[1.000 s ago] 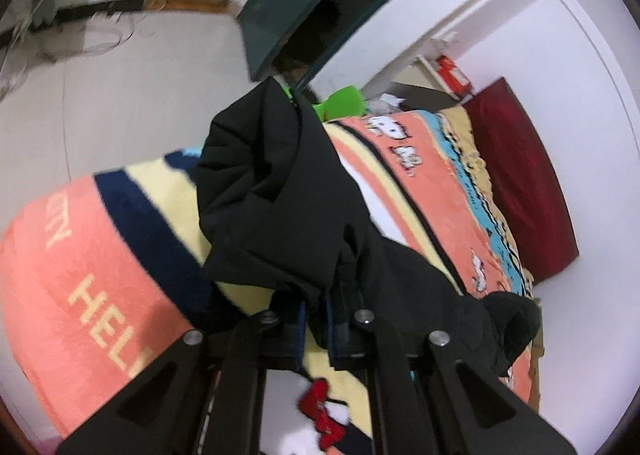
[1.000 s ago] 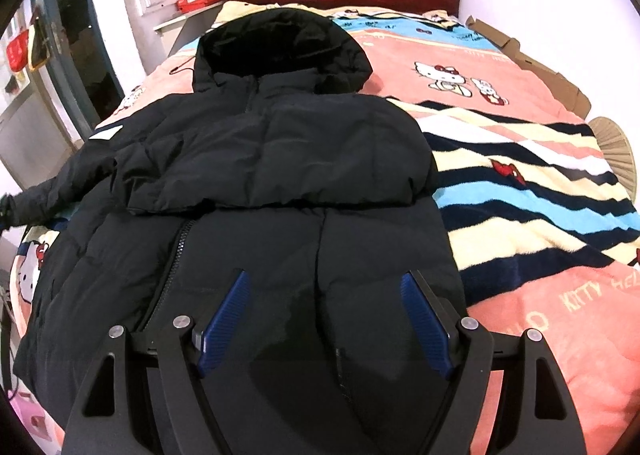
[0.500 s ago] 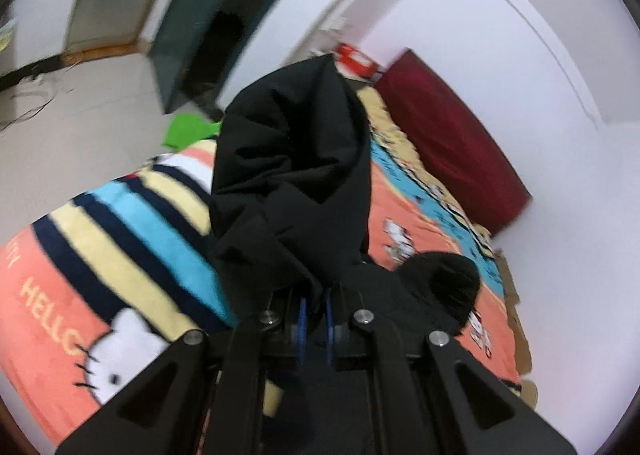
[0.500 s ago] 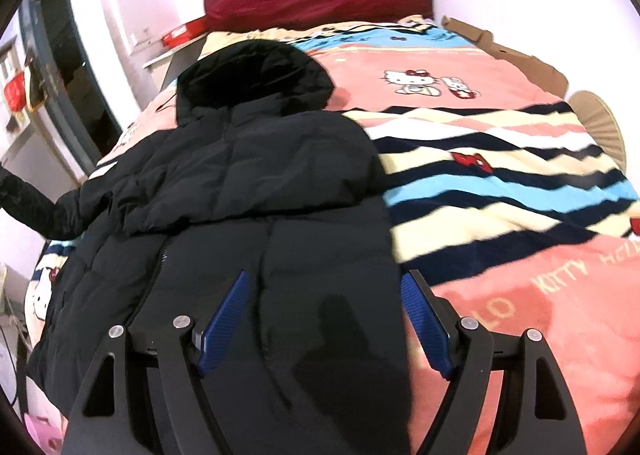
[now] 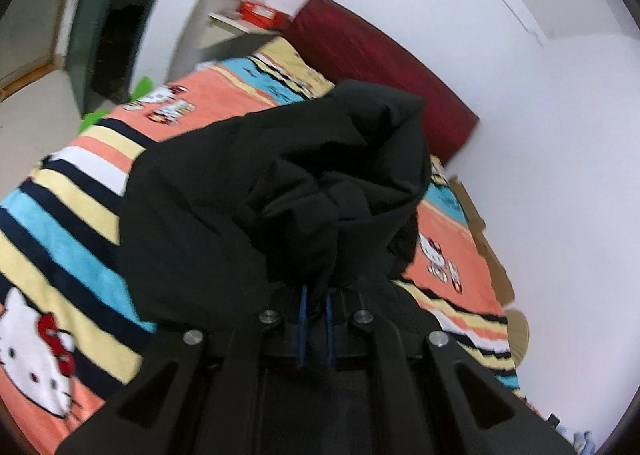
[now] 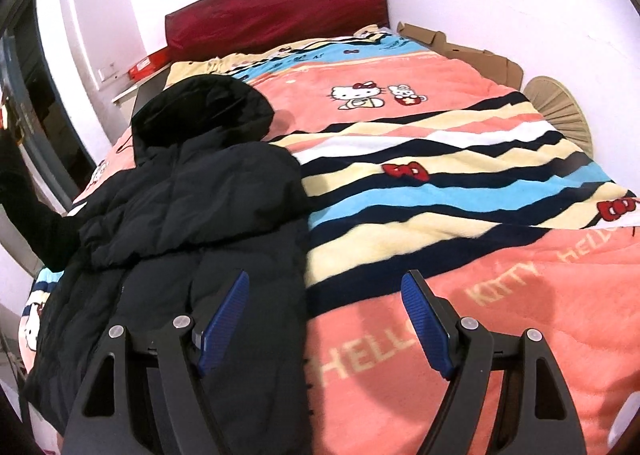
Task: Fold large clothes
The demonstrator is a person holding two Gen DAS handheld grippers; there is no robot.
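A black hooded puffer jacket (image 6: 192, 207) lies on the bed, hood toward the red headboard, one sleeve folded across its chest. My left gripper (image 5: 315, 295) is shut on the jacket's other sleeve (image 5: 280, 191) and holds it lifted above the bed; the bunched sleeve hides the fingertips. That raised sleeve shows at the left edge of the right wrist view (image 6: 28, 211). My right gripper (image 6: 326, 295) is open and empty, low over the jacket's right edge and the blanket.
A striped Hello Kitty blanket (image 6: 460, 191) covers the bed. A red headboard (image 6: 276, 21) stands at the far end. Flattened cardboard (image 6: 460, 47) and a woven fan (image 6: 560, 107) lie along the right side. A bedside shelf with a red box (image 5: 260, 11) stands at left.
My left gripper has swung the held sleeve up and over toward the jacket's body. My right gripper has drifted right, off the jacket's middle to its edge.
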